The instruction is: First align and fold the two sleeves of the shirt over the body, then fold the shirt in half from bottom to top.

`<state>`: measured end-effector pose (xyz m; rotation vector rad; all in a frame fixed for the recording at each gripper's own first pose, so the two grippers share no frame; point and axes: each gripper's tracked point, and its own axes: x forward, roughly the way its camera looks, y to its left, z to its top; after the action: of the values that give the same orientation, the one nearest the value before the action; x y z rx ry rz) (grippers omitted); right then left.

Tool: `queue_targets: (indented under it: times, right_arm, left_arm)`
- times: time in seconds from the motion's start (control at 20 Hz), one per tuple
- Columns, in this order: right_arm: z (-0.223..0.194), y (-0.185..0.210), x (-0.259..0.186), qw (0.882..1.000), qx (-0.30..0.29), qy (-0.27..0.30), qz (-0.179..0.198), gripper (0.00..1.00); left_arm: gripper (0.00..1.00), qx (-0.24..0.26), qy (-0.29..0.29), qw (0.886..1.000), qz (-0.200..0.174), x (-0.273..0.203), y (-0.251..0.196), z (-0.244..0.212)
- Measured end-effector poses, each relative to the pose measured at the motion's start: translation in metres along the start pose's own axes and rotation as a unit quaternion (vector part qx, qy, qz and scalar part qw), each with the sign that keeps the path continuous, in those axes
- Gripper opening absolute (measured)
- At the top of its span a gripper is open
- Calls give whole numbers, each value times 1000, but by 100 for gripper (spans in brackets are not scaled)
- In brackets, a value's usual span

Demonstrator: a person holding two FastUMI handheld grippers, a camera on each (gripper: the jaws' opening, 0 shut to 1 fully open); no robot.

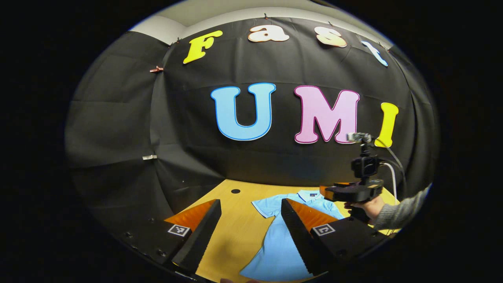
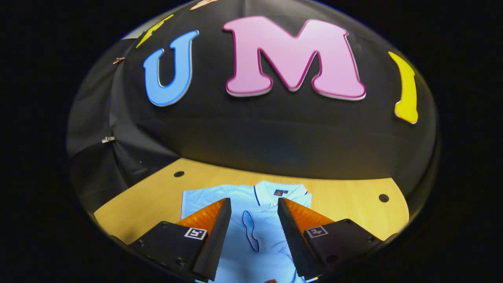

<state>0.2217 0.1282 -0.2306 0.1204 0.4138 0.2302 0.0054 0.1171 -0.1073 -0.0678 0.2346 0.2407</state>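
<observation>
Left gripper (image 1: pixel 251 220): nearest the lens in the left gripper view; fingers spread wide, grasping nothing, held above the near part of the table. Its right finger covers part of the shirt's body.
Right gripper (image 2: pixel 253 220): nearest the lens in the right gripper view; fingers spread apart, empty, poised over the shirt's chest. Also seen in the left gripper view at far right (image 1: pixel 328 192), held by a hand (image 1: pixel 363 206) with a grey sleeve (image 1: pixel 404 212); at that range its finger gap is hard to make out.
Table (image 2: pixel 346 208): pale wood, running to the black cloth wall on the far side; near edge cut off in both views.
Shirt (image 2: pixel 263 236): light blue polo, lying flat on the table, collar toward the far side, hem toward the near side and cut off at the lower edge of both views. In the right gripper view the left sleeve (image 2: pixel 196 200) lies spread outward on the wood; a dark-edged flap of cloth lies on the chest between the fingers, and whether it is the right sleeve I cannot tell. The right shoulder is partly hidden by the right finger.
Collar (image 2: pixel 281 190): dark-trimmed, with a small label inside, too small to make out.
Table holes: one far left (image 2: pixel 179 173), one far right (image 2: pixel 383 197).
</observation>
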Motion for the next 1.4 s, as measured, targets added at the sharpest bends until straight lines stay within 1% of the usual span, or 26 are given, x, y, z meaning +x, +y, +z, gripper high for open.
queue_targets:
  times: [0.2,0.3,0.4,0.55,0.75,0.85,0.95,1.0,1.05,1.15,1.2,1.3,1.4]
  right_arm:
    - [62,13,-86,997,-22,-73,11,76]
    - [88,18,-127,994,-18,-103,12,76]
    - [101,19,-157,993,-4,-120,11,76]
    - [115,13,-198,990,-4,-143,2,76]
    - [123,2,-253,985,-2,-172,-26,76]
    - [117,-2,-275,984,-21,-173,-46,78]
    - [112,-2,-290,984,-25,-171,-55,78]
    - [109,-3,-295,984,-23,-167,-58,81]
    - [105,-4,-297,985,-24,-162,-61,87]
    - [107,-11,-304,983,-36,-165,-73,87]
    - [107,-16,-306,982,-42,-167,-77,87]
    - [106,-21,-309,981,-48,-167,-85,87]
    - [104,-28,-310,981,-48,-164,-90,87]
  left_arm:
    - [97,7,-2,1000,-22,17,-6,-1]
    - [98,11,-4,999,-34,24,-10,-3]
    - [98,18,-5,999,-46,31,-16,-4]
    - [97,30,-7,997,-65,40,-25,-5]
    - [98,43,-6,995,-85,49,-34,-12]
    - [98,51,-6,994,-93,54,-39,-15]
    - [97,59,-2,993,-103,63,-44,-20]
    - [97,60,6,992,-113,70,-49,-25]
    - [97,56,22,990,-129,79,-56,-32]
    - [97,29,72,983,-165,106,-74,-49]
    - [97,7,95,981,-172,122,-78,-55]
    - [97,-33,135,977,-164,155,-79,-66]
    - [99,-51,184,971,-143,193,-75,-86]
